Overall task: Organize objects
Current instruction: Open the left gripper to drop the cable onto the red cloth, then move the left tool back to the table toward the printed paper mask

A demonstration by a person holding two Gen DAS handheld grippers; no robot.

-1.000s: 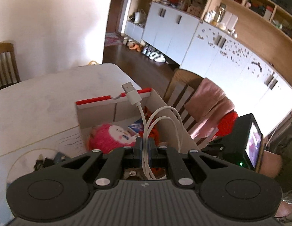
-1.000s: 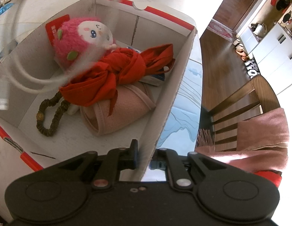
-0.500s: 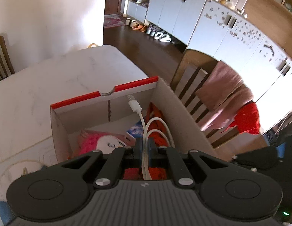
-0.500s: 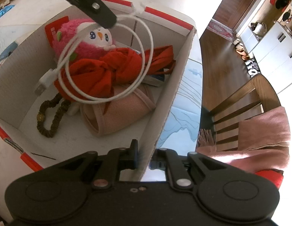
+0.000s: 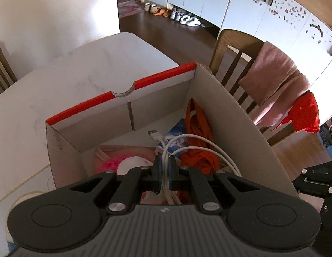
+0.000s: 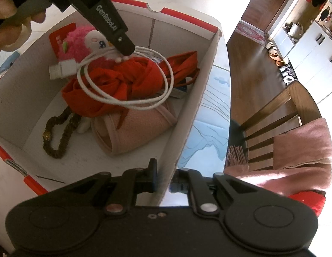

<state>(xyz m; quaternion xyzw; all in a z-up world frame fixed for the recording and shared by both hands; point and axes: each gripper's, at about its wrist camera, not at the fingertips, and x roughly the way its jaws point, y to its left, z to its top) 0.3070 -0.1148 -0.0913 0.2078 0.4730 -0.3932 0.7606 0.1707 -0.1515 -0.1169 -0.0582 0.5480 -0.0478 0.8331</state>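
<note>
My left gripper [image 5: 164, 168] is shut on a coiled white USB cable [image 5: 200, 150] and holds it inside the open cardboard box [image 5: 241, 115] with red rim. In the right wrist view the left gripper [image 6: 127, 50] hangs the cable [image 6: 127, 98] just above a red cloth [image 6: 123, 81]. The box also holds a pink plush toy [image 6: 80, 42], a pink cloth [image 6: 133, 126] and a brown bead bracelet [image 6: 58, 132]. My right gripper [image 6: 164, 176] is shut on the box's side wall [image 6: 187, 115].
The box stands on a white table [image 5: 58, 81] with a pale blue patterned mat [image 6: 211, 115]. A wooden chair [image 5: 234, 64] draped with pink and red cloths stands at the table's edge. White cabinets and shoes lie beyond.
My left gripper has moved forward and down with the cable, from above the box rim into the box. The coil now hangs close over the red cloth. My right gripper has not moved.
</note>
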